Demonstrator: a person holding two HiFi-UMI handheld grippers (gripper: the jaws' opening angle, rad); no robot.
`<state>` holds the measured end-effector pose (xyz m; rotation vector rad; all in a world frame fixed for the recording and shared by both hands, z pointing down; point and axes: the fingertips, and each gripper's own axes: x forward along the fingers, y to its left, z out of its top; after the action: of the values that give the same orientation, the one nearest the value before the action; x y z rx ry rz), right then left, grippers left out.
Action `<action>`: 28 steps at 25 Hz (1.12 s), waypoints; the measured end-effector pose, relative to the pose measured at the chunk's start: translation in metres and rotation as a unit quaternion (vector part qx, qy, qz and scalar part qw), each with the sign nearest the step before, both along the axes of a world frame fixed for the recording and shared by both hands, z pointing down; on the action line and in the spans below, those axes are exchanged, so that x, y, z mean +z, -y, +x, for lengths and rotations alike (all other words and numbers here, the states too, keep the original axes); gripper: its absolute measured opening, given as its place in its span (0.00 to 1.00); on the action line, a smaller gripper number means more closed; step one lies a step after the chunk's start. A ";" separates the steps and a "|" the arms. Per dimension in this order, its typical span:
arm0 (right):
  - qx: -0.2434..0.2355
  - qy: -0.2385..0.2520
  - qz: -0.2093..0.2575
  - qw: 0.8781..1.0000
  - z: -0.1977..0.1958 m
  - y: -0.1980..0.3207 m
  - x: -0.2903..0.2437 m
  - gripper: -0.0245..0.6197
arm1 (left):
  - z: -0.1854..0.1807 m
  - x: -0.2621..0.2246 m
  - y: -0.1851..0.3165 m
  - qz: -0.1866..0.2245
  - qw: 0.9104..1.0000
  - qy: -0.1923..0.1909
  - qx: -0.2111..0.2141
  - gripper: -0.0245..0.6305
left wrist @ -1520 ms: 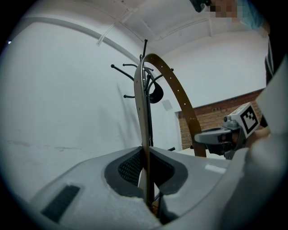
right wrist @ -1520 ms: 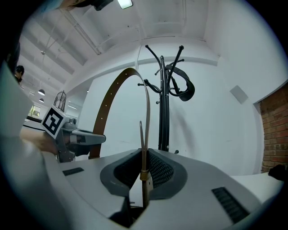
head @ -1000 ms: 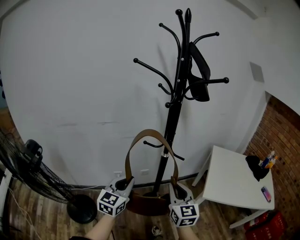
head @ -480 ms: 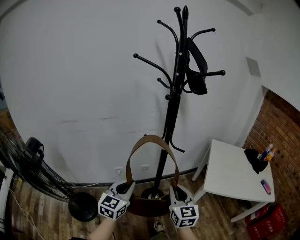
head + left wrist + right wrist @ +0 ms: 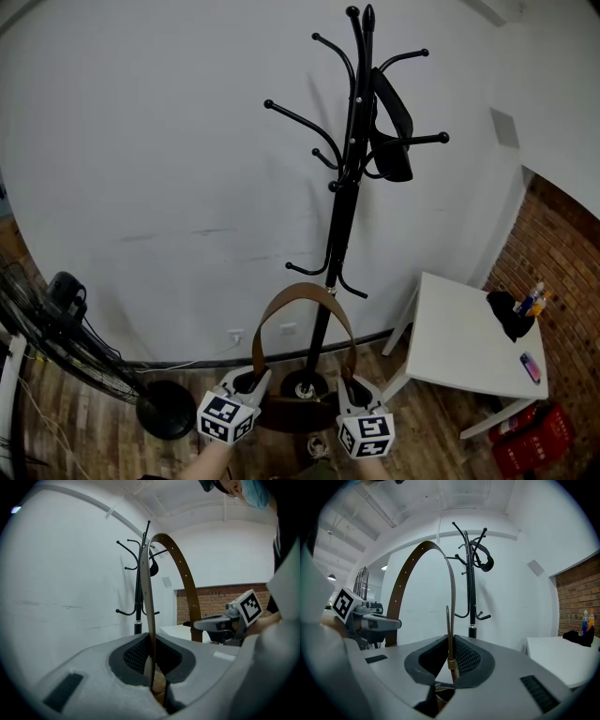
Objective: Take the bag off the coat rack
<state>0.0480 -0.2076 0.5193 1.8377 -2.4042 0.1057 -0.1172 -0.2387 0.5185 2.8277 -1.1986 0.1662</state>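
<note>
A brown bag point(image 5: 294, 412) with an arched leather strap point(image 5: 302, 292) hangs between my two grippers, low in the head view. My left gripper point(image 5: 247, 382) is shut on the strap's left end point(image 5: 151, 654); my right gripper point(image 5: 352, 388) is shut on its right end point(image 5: 450, 651). The strap's top sits just below the lowest hooks of the black coat rack point(image 5: 341, 220) and in front of its pole, touching no hook. A black item point(image 5: 394, 131) still hangs from an upper hook. In each gripper view the rack point(image 5: 138, 592) point(image 5: 471, 588) stands behind the strap.
A white table point(image 5: 459, 361) at the right carries a black cloth point(image 5: 511, 315), small bottles point(image 5: 534, 298) and a phone point(image 5: 530, 367). A red basket point(image 5: 527, 450) sits under it by the brick wall. A floor fan point(image 5: 56, 323) with a round base point(image 5: 165, 413) stands at the left.
The strap's arch was looped over a low hook of the rack a second ago; it has since come down and away and hangs free. Both grippers keep their hold.
</note>
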 end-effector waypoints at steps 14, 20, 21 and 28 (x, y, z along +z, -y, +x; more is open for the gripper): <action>0.003 -0.003 -0.035 0.999 0.013 -0.009 0.026 0.09 | 0.023 0.024 -0.007 -0.029 0.999 0.009 0.027 0.06; 0.010 -0.006 -0.044 0.999 0.022 -0.012 0.034 0.09 | 0.030 0.030 -0.007 -0.037 0.999 0.009 0.033 0.06; 0.011 -0.006 -0.044 0.999 0.023 -0.012 0.034 0.09 | 0.031 0.031 -0.007 -0.037 0.999 0.009 0.033 0.06; 0.015 -0.004 -0.044 0.999 0.026 -0.009 0.034 0.09 | 0.033 0.030 -0.003 -0.036 0.999 0.010 0.035 0.06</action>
<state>0.0737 -0.1989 0.5537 1.8321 -2.3282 0.2030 -0.0845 -0.2357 0.5481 2.8135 -1.0747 0.2355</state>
